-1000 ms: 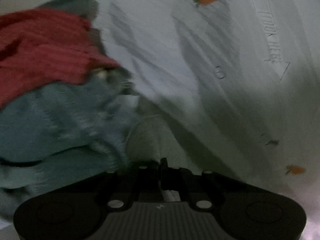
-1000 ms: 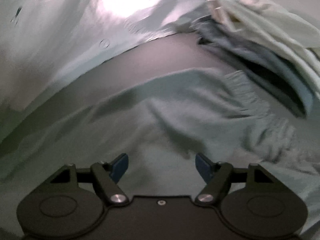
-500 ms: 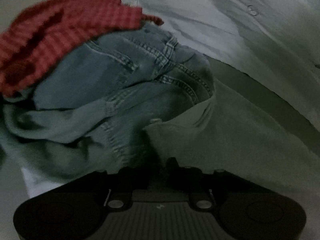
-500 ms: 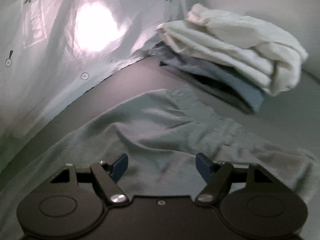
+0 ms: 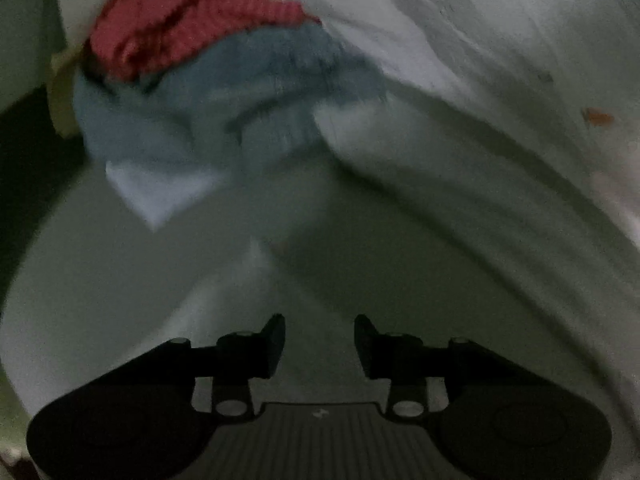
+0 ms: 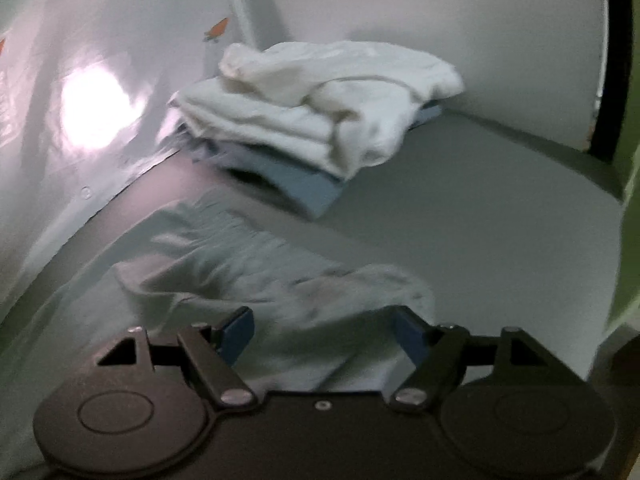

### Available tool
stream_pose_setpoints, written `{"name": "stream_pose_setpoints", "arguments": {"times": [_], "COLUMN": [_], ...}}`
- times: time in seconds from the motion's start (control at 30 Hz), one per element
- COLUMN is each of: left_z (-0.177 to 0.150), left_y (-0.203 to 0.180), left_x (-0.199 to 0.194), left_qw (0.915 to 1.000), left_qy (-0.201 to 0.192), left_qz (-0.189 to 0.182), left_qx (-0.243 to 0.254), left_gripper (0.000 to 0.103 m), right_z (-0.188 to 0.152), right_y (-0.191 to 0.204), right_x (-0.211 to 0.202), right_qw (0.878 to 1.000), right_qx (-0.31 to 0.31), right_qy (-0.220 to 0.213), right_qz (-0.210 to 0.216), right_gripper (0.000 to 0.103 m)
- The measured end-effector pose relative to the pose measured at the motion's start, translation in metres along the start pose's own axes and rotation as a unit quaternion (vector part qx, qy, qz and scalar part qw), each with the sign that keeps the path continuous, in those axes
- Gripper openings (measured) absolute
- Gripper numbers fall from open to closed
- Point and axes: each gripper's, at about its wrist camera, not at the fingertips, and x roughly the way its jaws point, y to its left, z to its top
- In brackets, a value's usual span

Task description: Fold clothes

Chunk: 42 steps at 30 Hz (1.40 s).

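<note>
A pale grey-green garment point(image 6: 248, 276) lies spread and rumpled on the grey surface point(image 6: 480, 216); in the left wrist view the same cloth point(image 5: 400, 264) fills the lower picture. My left gripper point(image 5: 320, 340) hangs just above it, its jaws opening with nothing between them. My right gripper point(image 6: 324, 332) stands wide open over the garment's gathered waistband end, pads apart from the cloth. Beyond the left gripper lies a heap with blue jeans point(image 5: 192, 120) and a red checked piece point(image 5: 180, 28) on top.
A folded stack, white cloth point(image 6: 320, 100) over blue cloth point(image 6: 304, 184), sits at the back near a plastic sheet with carrot prints point(image 6: 80, 80). A pale wall point(image 6: 480, 40) closes the far right corner. A green leaf point(image 6: 628, 240) intrudes at the right edge.
The left gripper was shut on the garment's edge; it has let go, opened and swung away from the jeans heap. The right gripper swept right, bringing the folded stack into fuller view.
</note>
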Motion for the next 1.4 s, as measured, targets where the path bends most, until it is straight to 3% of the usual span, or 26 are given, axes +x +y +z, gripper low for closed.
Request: {"name": "stream_pose_setpoints", "arguments": {"times": [0.1, 0.3, 0.4, 0.5, 0.67, 0.83, 1.0, 1.17, 1.33, 1.37, 1.4], "left_z": [-0.038, -0.076, -0.081, -0.082, -0.084, -0.083, -0.081, -0.081, -0.082, -0.082, -0.082], "left_y": [-0.003, -0.023, -0.023, -0.025, -0.029, -0.034, -0.040, -0.042, -0.043, -0.043, -0.044], "left_x": [-0.001, -0.016, -0.017, -0.016, -0.017, -0.016, -0.013, -0.012, -0.010, -0.010, -0.010], "left_qw": [0.9995, 0.9987, 0.9991, 0.9992, 0.9992, 0.9988, 0.9981, 0.9980, 0.9977, 0.9977, 0.9976], "left_qy": [0.032, 0.021, 0.019, 0.018, 0.019, 0.026, 0.028, 0.029, 0.027, 0.027, 0.027], "left_qz": [0.005, 0.015, 0.019, 0.024, 0.031, 0.040, 0.054, 0.056, 0.062, 0.063, 0.063], "left_qx": [-0.008, 0.044, 0.034, 0.028, 0.016, 0.011, 0.013, 0.009, 0.006, 0.006, 0.005], "left_gripper": [0.041, 0.051, 0.054, 0.055, 0.056, 0.061, 0.065, 0.070, 0.074, 0.075, 0.075], "right_z": [0.000, -0.001, -0.001, 0.004, 0.018, 0.038, 0.053, 0.041, 0.012, 0.010, 0.009], "right_y": [-0.014, -0.037, -0.048, -0.057, -0.074, -0.103, -0.075, -0.036, -0.003, -0.003, -0.003], "right_x": [0.003, 0.024, 0.037, 0.045, 0.037, 0.053, 0.081, 0.090, 0.088, 0.086, 0.085], "right_qw": [1.000, 0.998, 0.994, 0.987, 0.987, 0.978, 0.988, 0.992, 0.985, 0.985, 0.984], "right_qx": [-0.012, 0.014, 0.060, 0.101, 0.105, 0.156, 0.072, -0.025, -0.151, -0.154, -0.157], "right_qy": [0.007, 0.051, 0.072, 0.087, 0.064, 0.068, 0.087, 0.093, 0.073, 0.071, 0.069], "right_qz": [-0.015, 0.020, 0.054, 0.092, 0.100, 0.124, 0.102, 0.085, 0.035, 0.041, 0.047], "right_gripper": [0.081, 0.081, 0.080, 0.070, 0.079, 0.078, 0.065, 0.063, 0.066, 0.064, 0.056]}}
